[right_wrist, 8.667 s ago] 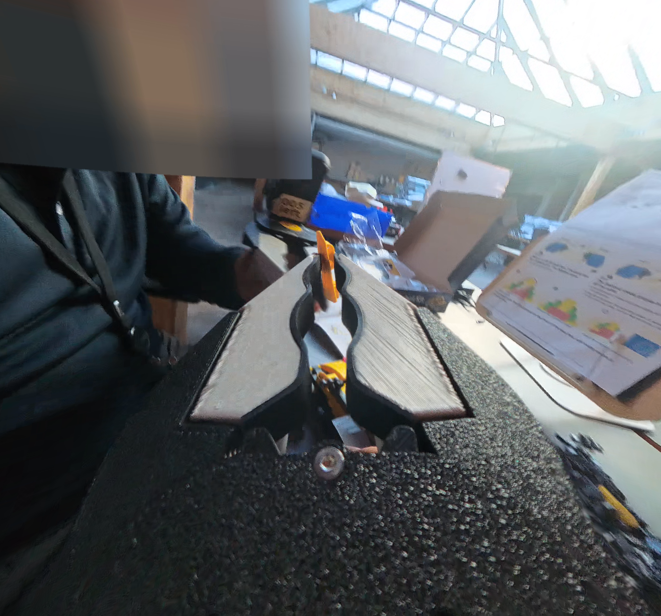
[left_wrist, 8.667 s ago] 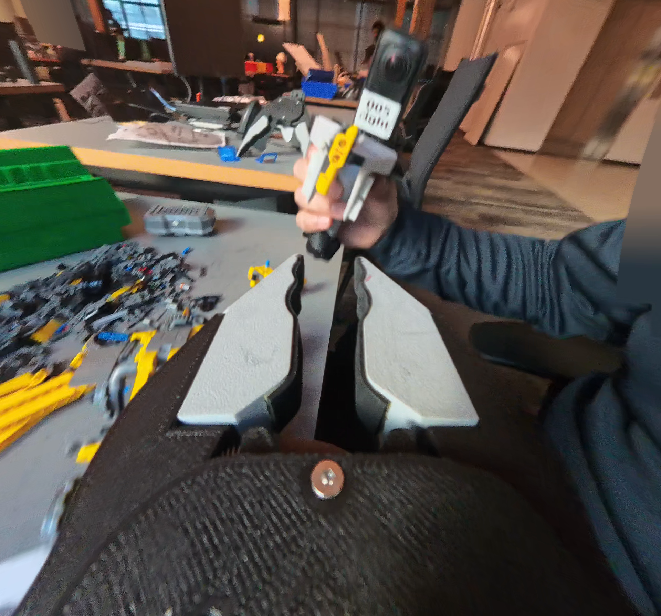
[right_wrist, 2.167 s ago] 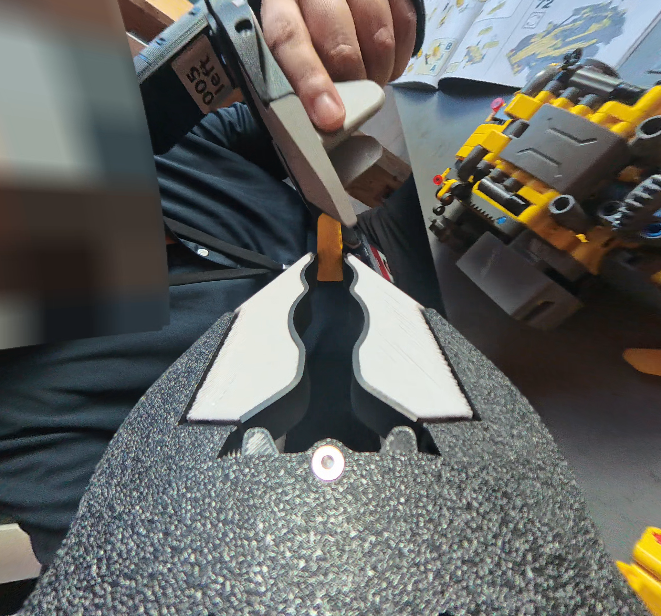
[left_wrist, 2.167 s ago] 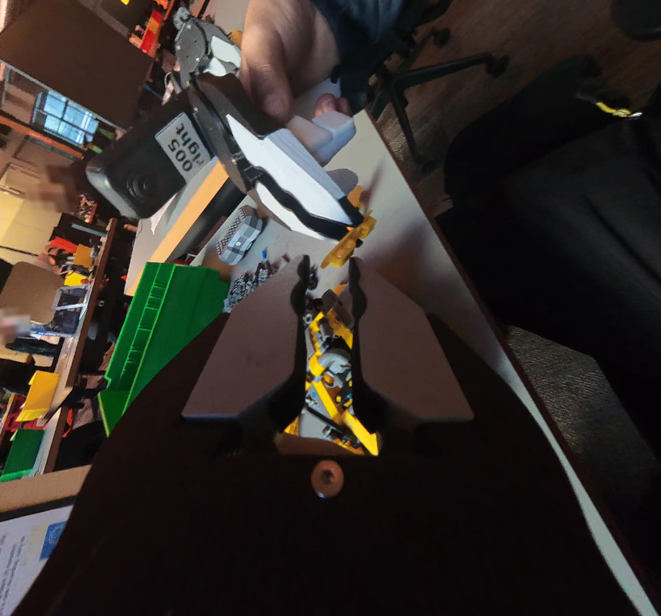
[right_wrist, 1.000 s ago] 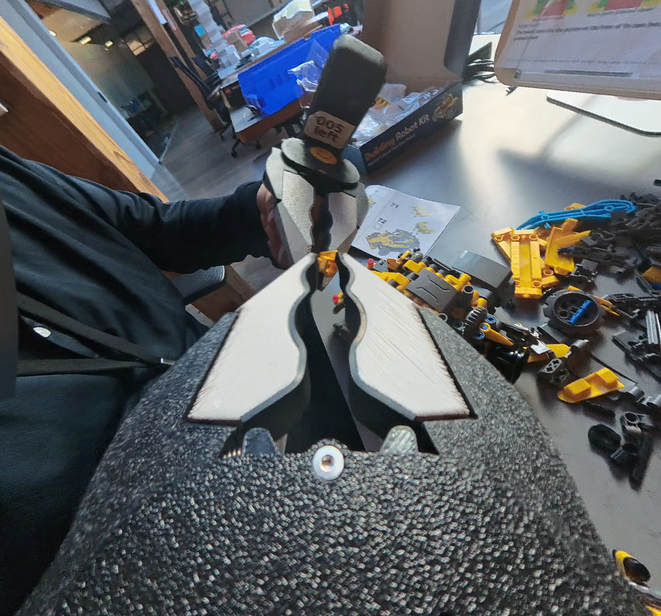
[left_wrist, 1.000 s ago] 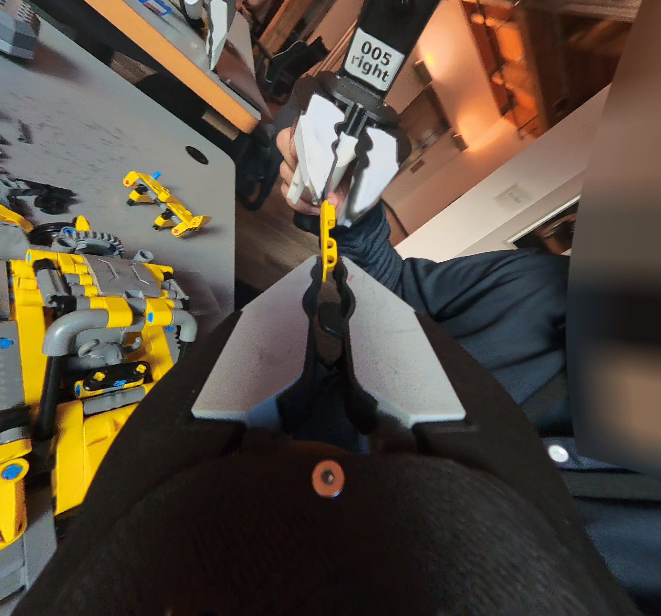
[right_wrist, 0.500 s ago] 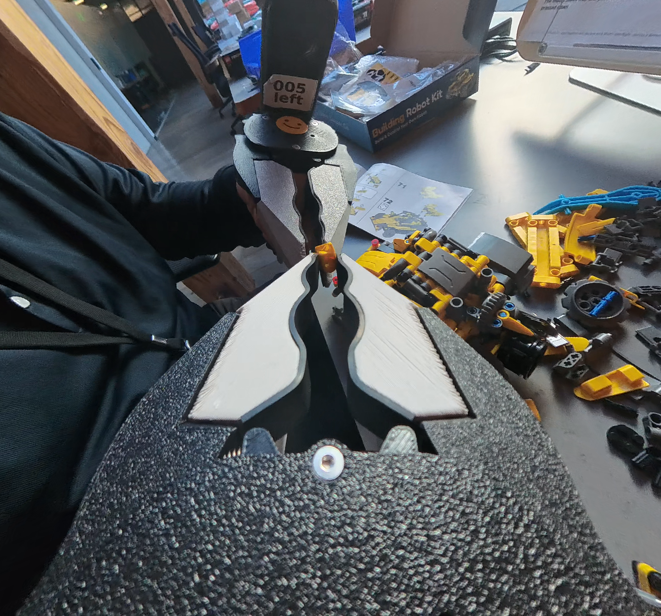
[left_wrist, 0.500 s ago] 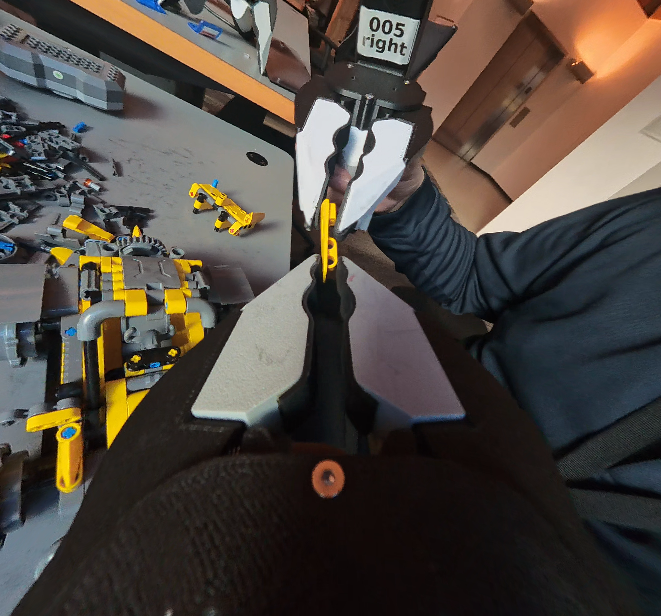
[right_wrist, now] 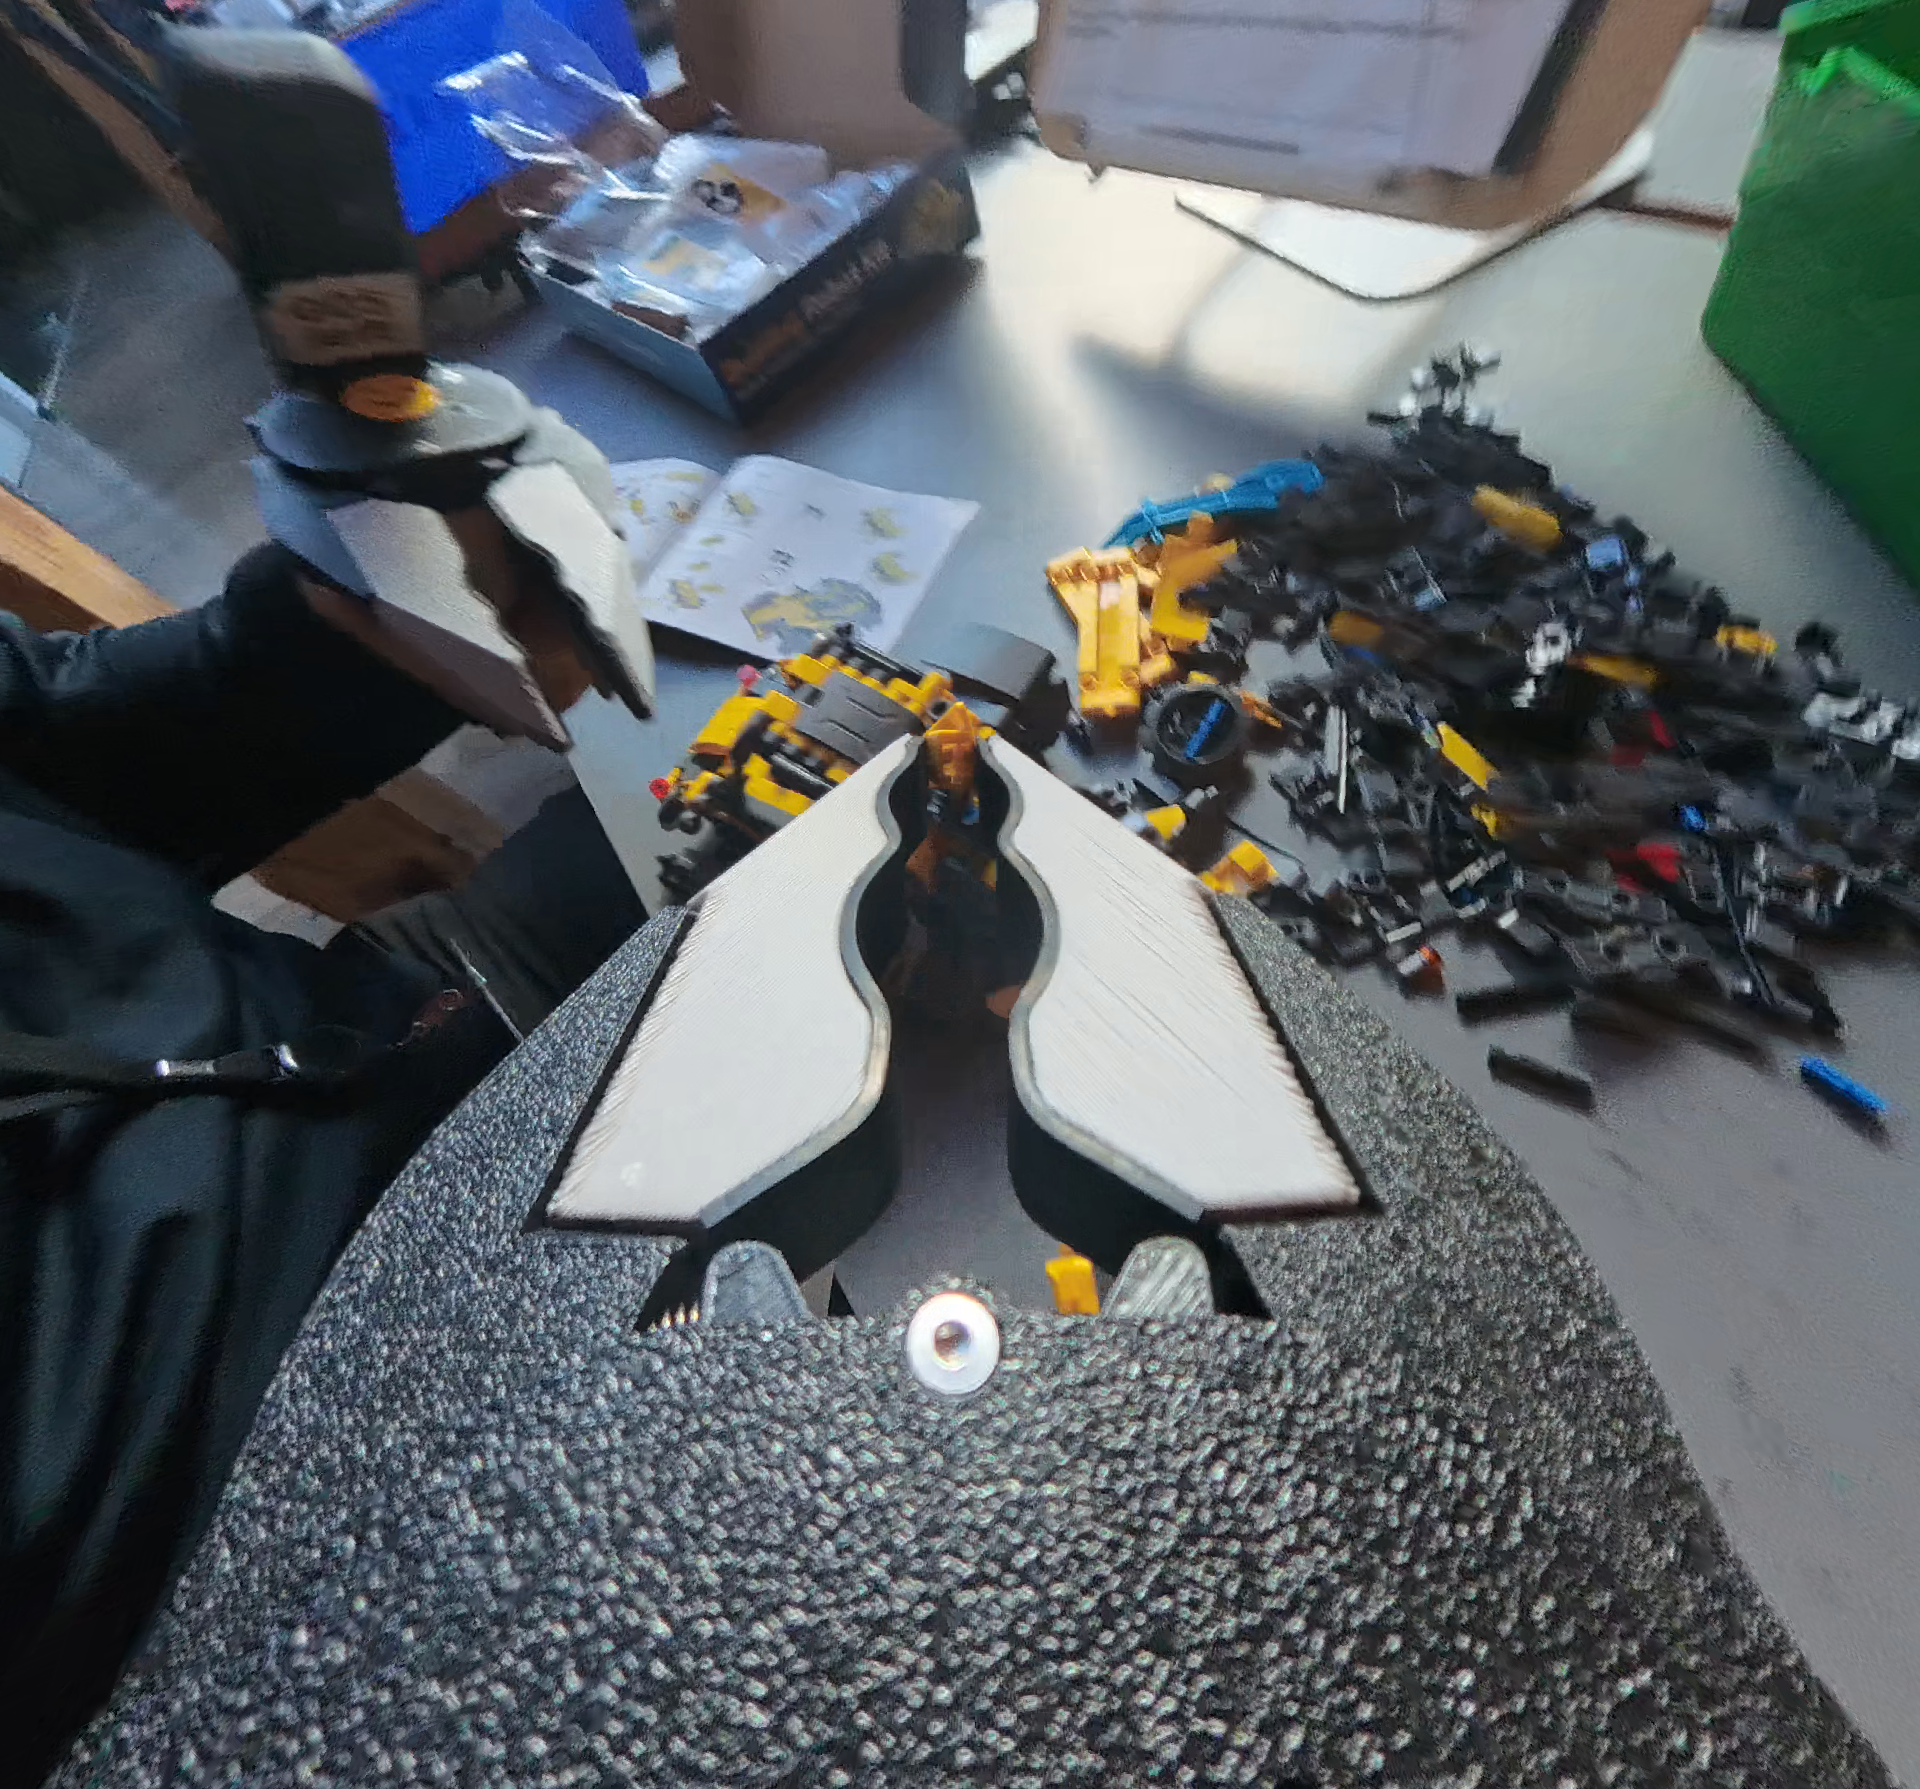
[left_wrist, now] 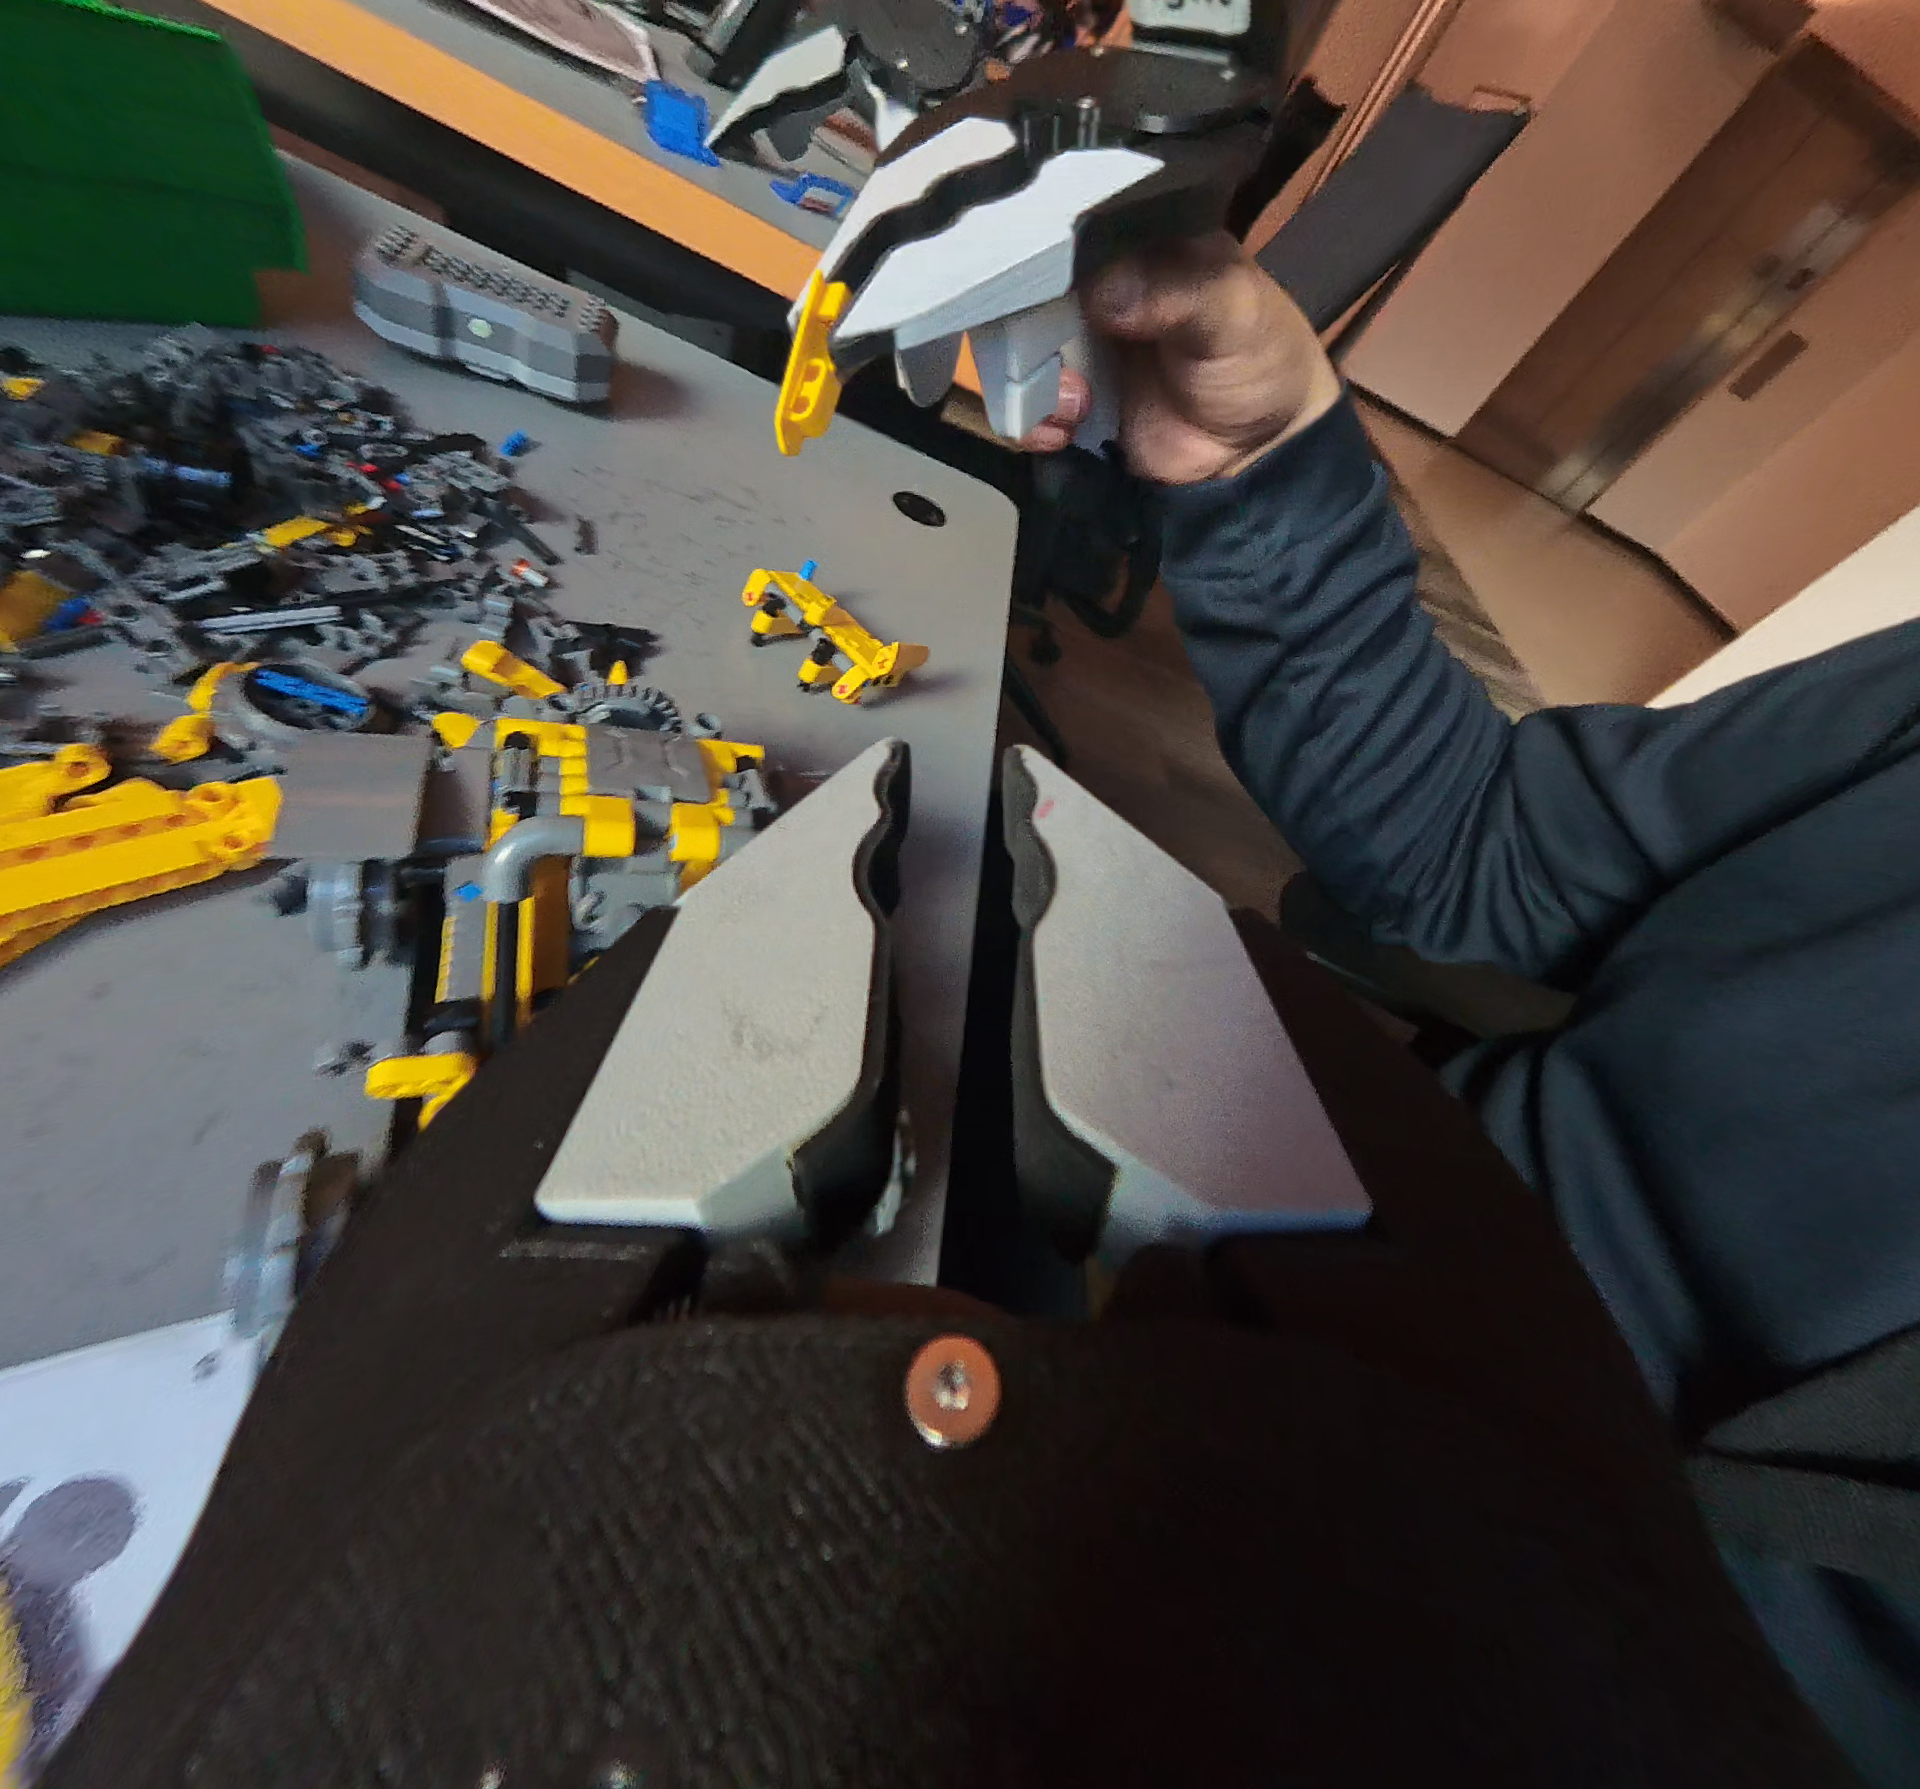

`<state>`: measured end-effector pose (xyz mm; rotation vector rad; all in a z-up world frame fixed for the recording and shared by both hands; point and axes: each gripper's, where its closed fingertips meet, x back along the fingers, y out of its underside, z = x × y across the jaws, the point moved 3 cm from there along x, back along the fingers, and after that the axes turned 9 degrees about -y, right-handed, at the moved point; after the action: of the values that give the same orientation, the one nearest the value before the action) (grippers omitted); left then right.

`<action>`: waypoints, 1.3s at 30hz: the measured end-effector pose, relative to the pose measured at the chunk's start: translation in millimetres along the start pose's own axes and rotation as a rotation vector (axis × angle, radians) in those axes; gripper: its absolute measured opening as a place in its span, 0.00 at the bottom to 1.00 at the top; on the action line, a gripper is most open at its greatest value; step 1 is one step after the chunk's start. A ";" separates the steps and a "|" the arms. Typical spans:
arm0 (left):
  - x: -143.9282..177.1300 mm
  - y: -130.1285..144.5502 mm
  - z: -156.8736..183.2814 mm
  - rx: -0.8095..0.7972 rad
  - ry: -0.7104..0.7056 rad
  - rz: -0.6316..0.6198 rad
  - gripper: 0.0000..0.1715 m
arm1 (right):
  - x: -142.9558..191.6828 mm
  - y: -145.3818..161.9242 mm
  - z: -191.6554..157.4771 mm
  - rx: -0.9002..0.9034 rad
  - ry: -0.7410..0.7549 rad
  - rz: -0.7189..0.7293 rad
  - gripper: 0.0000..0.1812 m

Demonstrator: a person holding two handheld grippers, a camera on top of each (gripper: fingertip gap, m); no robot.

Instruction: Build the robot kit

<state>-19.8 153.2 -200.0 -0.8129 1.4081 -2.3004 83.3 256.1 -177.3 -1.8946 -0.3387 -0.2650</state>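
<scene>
My right gripper [right_wrist: 951, 747] is shut on a small yellow beam piece [right_wrist: 951, 763] and holds it in the air above the grey table [right_wrist: 1091, 368]. In the left wrist view the right gripper [left_wrist: 821, 305] shows up high, with the yellow piece [left_wrist: 805, 378] hanging from its tips. My left gripper [left_wrist: 954, 763] is open and empty, at the table's edge. It also shows in the right wrist view [right_wrist: 594, 719], off to the left with its jaws apart. A partly built yellow and grey model [left_wrist: 582, 804] [right_wrist: 821, 731] lies on the table below both grippers.
A pile of loose dark and yellow parts [right_wrist: 1507, 700] [left_wrist: 260, 513], a small yellow sub-assembly [left_wrist: 831, 638], an open booklet [right_wrist: 800, 544], a kit box [right_wrist: 748, 285], a grey block [left_wrist: 478, 326] and green bins [right_wrist: 1829, 285] [left_wrist: 125, 160] are on the table. A board with paper [right_wrist: 1351, 25] stands behind. The left gripper's tips are roughly 11 cm from the right gripper's. From the right gripper's tips to the grey block [left_wrist: 478, 326] is close to 25 cm.
Half a second ago both grippers pinched the yellow piece tip to tip. The left gripper has opened and let go, the two have moved apart, and the right keeps the piece.
</scene>
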 end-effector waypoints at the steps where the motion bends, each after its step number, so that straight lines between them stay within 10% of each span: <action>1: 4.4 -0.9 -3.3 -0.017 -0.025 -0.014 0.09 | 0.2 4.1 9.1 -0.037 0.004 -0.018 0.05; 14: 25.5 2.0 -33.2 -0.023 -0.165 0.024 0.07 | -16.9 65.4 51.6 -0.061 0.062 -0.248 0.05; 22: 32.8 -0.8 -36.7 -0.042 -0.184 0.033 0.07 | -31.9 80.8 30.7 0.756 0.205 -0.528 0.05; 26: 37.8 -4.0 -39.1 -0.039 -0.194 0.048 0.07 | -35.6 88.7 23.9 0.741 0.150 -0.575 0.05; 39: 7.4 8.8 -3.9 -0.088 -0.113 0.003 0.09 | 9.2 13.8 -74.6 0.689 -0.324 0.115 0.05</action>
<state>-28.2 147.8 -207.0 -0.9502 1.4684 -2.1668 95.4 182.4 -161.0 -1.2608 -0.4654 0.2230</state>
